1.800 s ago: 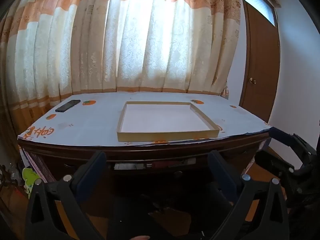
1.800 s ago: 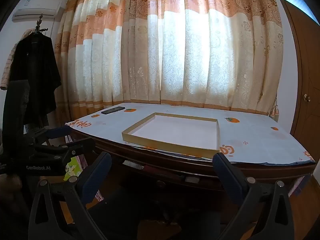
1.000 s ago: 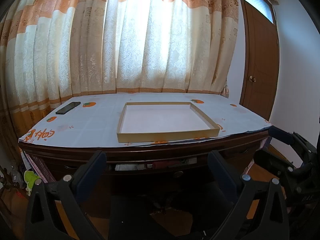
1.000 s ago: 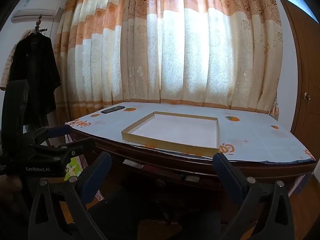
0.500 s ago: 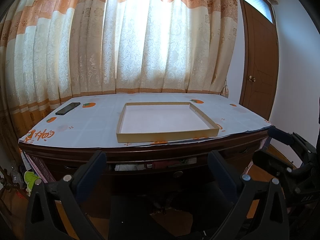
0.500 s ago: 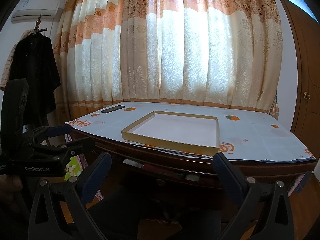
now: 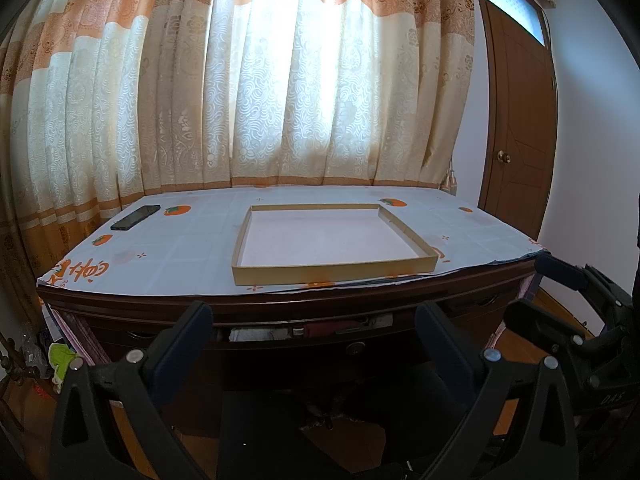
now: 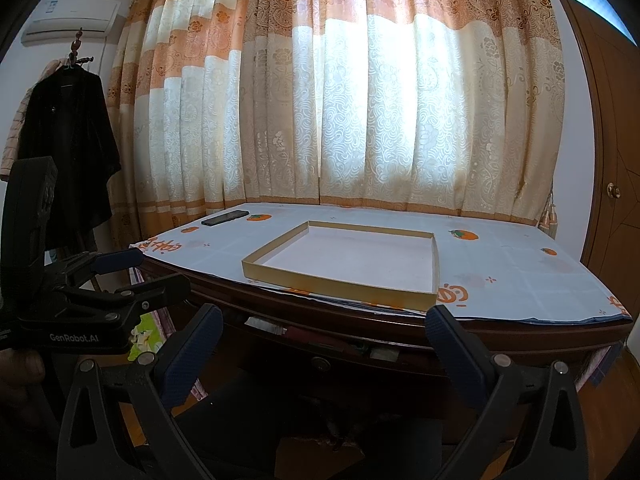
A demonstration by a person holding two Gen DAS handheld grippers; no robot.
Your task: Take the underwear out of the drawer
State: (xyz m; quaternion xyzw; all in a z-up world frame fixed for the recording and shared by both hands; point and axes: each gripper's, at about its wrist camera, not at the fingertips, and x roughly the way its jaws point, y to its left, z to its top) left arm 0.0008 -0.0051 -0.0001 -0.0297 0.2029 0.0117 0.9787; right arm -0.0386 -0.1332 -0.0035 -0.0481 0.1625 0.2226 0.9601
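While both tongs hang in the air in front of the desk (image 7: 172,256), nothing is held yet. The left tongs (image 7: 312,332) have their two fingers wide apart, and the right tongs (image 8: 324,336) are wide apart too.

Just under the desk top sits the drawer (image 7: 304,330). It is pulled out only a tiny bit, so there is a thin gap that runs from left to right. Through that gap some white and dark red cloth (image 7: 256,334) peeks out. That may be the underwear, but too little shows to be sure. A small round knob (image 7: 355,347) sits on the drawer front, a little below the gap.

From both tongs the drawer lies straight ahead, a bit farther away. Seen from the left tongs, the knob is near the middle of the picture, and the right tongs also face it almost straight on. I cannot tell which one is closer.

On top of the desk rests a flat box lid (image 7: 332,240) and a dark phone (image 7: 135,217) at the far left.
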